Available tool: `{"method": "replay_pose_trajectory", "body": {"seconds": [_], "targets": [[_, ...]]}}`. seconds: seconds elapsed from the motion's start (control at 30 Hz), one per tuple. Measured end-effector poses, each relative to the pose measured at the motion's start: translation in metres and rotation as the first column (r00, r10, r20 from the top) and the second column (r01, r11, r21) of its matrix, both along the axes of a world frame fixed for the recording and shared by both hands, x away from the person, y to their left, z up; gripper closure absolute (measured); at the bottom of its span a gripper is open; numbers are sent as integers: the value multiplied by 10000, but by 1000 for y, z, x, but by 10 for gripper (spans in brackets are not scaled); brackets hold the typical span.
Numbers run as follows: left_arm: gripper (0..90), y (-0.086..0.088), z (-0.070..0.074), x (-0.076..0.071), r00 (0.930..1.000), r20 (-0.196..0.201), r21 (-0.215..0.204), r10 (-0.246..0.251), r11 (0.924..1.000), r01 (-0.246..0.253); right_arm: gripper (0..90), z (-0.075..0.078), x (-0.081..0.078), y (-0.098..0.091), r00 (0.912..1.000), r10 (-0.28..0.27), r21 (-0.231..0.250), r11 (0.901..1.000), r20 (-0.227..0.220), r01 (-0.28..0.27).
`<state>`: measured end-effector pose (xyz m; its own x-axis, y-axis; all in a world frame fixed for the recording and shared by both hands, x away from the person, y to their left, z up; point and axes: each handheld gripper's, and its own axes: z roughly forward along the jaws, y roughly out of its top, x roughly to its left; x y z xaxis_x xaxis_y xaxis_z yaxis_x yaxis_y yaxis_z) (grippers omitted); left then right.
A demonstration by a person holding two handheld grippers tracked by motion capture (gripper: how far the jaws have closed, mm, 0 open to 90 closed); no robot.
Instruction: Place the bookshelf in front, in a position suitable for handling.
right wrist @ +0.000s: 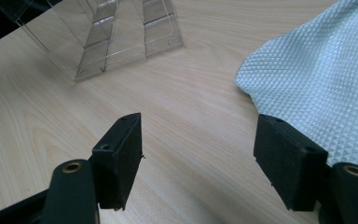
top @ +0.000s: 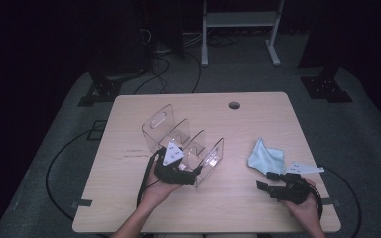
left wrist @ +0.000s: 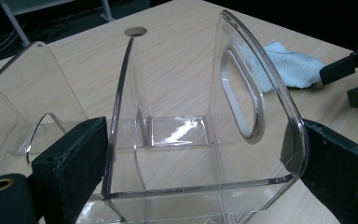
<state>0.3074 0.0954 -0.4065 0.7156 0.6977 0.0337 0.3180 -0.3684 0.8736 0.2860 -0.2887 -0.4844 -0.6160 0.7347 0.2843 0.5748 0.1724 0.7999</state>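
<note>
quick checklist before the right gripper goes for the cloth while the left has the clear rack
1. Left gripper fingers astride the clear rack end section: ok.
2. Left grip firm on the rack: cannot tell, contact unclear.
3. Right gripper open with nothing between its fingers: ok.
4. Blue cloth within the right gripper's line: not ok, it lies off to one side.
5. Rack base flat on the table: ok.
6. Cloth apart from the rack: ok.
</note>
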Motion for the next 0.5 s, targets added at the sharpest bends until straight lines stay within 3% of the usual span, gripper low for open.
{"method": "replay_pose_trajectory", "body": {"seconds": [0.23,0.5], "targets": [[56,-4,0,-3,9998,49,-46,-173,9998,173,318,0,0,0,10000,24,-1,10000,-16,-24],[21,9,8,-11,9993,250,-596,-290,9978,304,317,1,1,2,10000,-23,67,10000,-9,23]]}}
